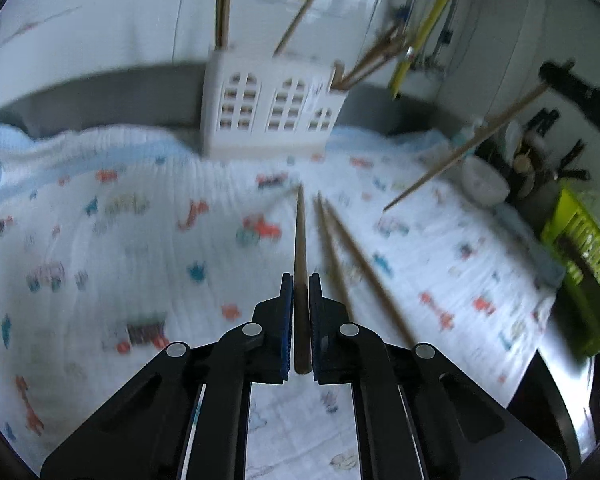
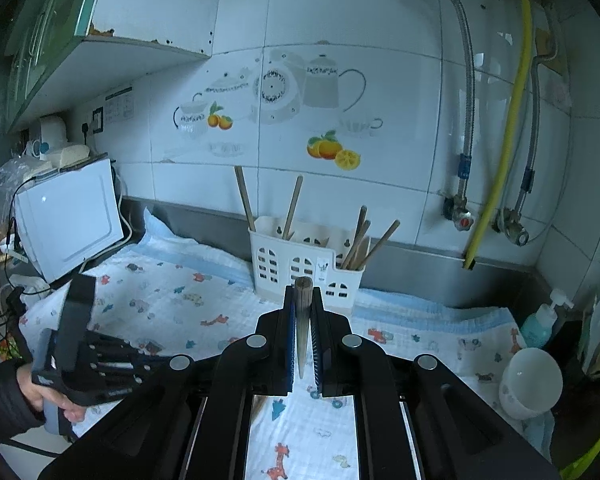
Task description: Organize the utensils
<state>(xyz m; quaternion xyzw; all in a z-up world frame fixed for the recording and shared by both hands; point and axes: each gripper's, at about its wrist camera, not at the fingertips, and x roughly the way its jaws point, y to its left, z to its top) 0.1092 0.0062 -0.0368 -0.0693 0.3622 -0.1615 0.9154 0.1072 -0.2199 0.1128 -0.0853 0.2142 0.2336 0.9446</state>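
Left gripper (image 1: 300, 280): jaws pinched right down on a brown chopstick (image 1: 300, 240) that runs forward between the pads, tip low over the cloth.
Right gripper (image 2: 303, 294): also clamped narrow on one chopstick (image 2: 302, 320), thick end poking up past the fingertips, pointy end back toward the camera.
Loose sticks: two more chopsticks (image 1: 352, 264) lie on the cloth just right of the left gripper's one.
Holder: white house-shaped utensil caddy (image 2: 300, 268) at the back wall, several chopsticks already standing in it, leaning every which way.
Nearby stuff: white bowl (image 2: 530, 382) on the right, blue soap bottle (image 2: 540, 322) behind it, white microwave (image 2: 68, 224) off left.
Surface: counter under a white cloth (image 2: 172, 300) printed with little cartoon cars and animals.
Room: tiled kitchen wall (image 2: 340, 12) with teapot-and-orange decals, yellow hose (image 2: 508, 136) plus metal pipes on the right.
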